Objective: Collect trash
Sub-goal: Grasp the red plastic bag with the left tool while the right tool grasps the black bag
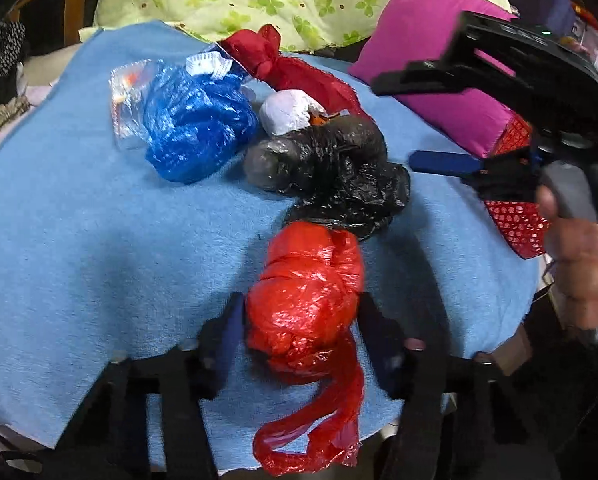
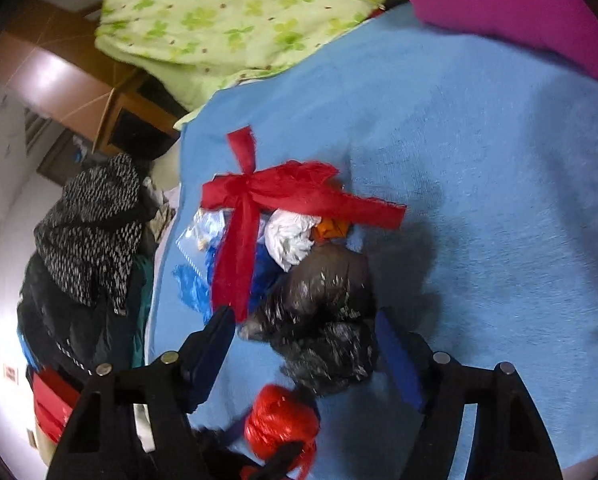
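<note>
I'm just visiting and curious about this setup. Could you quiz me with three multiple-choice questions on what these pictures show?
1. What lies between the left gripper's fingers?
A. a blue bag
B. the red bag
C. a white paper ball

2. What colour is the cloth under the trash?
A. blue
B. green
C. pink

3. In what state is the dark red bag at the far side of the pile?
A. spread out flat
B. hanging from a gripper
C. tied in a knot

Answers:
1 B: the left gripper has a finger on each side of the red bag.
2 A: the bundles all lie on the blue cloth.
3 C: the dark red bag is cinched at a knot, with its loose ends fanning out.
</note>
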Motion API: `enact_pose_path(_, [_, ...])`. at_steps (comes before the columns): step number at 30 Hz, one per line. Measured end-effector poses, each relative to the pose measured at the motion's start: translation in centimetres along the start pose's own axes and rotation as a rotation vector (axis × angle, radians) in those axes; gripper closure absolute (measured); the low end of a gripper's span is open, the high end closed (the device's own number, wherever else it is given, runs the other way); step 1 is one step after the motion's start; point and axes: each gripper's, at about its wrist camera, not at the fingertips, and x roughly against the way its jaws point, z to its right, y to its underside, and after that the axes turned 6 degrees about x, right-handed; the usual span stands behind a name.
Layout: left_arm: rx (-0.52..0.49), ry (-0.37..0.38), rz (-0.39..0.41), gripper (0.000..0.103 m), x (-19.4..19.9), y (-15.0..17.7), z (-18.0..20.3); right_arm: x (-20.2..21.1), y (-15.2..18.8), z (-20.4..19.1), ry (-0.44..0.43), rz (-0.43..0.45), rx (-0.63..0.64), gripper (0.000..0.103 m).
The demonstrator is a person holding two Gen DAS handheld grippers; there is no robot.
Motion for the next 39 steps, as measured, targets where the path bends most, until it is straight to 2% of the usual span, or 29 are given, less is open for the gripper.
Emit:
enact_pose_path(4, [-0.002, 0.014, 0.010, 0.052, 0.5, 0.4, 0.0, -1.6, -0.6, -0.3, 0.016, -0.017, -0.014, 0.028])
enact_pose_path(5, [-0.004, 0.013, 0.016, 0.052, 0.7, 0.5, -0.1, -1.9, -0.6, -0.4, 0.033, -0.019, -0.011, 0.034])
enact_pose_path(6, [-0.004, 0.011, 0.019, 0.053, 0.8, 0.3, -0.3, -2.5, -0.6, -0.4, 0.055, -0.030, -0.007, 0.047])
enact_pose_path(7, [-0.004, 0.007, 0.027, 0.053, 1.1, 0.4, -0.4, -2.8, -0.6, -0.3, 0.058, -0.043, -0.009, 0.053])
enact_pose_path(8, [-0.002, 0.006, 0.034, 0.053, 1.9, 0.6, -0.6, -3.2, -0.5, -0.2, 0.057, -0.063, -0.014, 0.064])
enact_pose_path(9, [-0.002, 0.002, 0.042, 0.053, 2.2, 0.6, -0.7, -3.7, -0.3, 0.1, 0.058, -0.080, -0.015, 0.065])
enact_pose_path(12, [0.007, -0.021, 0.069, 0.054, 3.4, 0.8, -1.2, -3.4, -0.1, 0.1, 0.084, -0.055, 0.024, 0.075])
enact_pose_path(15, [0.032, -0.031, 0.090, 0.054, 4.5, 0.9, -2.0, -1.9, -0.2, -0.5, 0.119, 0.009, 0.088, 0.080])
enact_pose_path(20, [0.047, -0.067, 0.121, 0.054, 6.2, 1.4, -2.4, 0.5, 0.3, -0.8, 0.138, 0.066, 0.138, 0.081])
enact_pose_path(25, [0.076, -0.091, 0.109, 0.054, 6.3, 1.3, -4.0, 0.7, 0.0, 1.1, 0.043, 0.029, 0.002, 0.077])
enact_pose_path(26, [0.077, -0.096, 0.112, 0.054, 6.2, 1.3, -4.1, 0.8, -0.1, 1.2, 0.036, 0.033, -0.005, 0.071])
enact_pose_path(29, [0.078, -0.114, 0.129, 0.054, 6.4, 1.2, -4.3, 0.7, 0.0, 0.7, 0.041, 0.046, -0.004, 0.023])
enact_pose_path(32, [0.090, -0.120, 0.140, 0.054, 7.1, 1.5, -4.7, 0.5, 0.4, -0.9, 0.029, 0.053, 0.043, 0.023])
enact_pose_path(39, [0.100, -0.109, 0.156, 0.054, 7.0, 0.8, -4.9, -2.9, 0.8, -3.6, 0.110, 0.010, 0.040, 0.023])
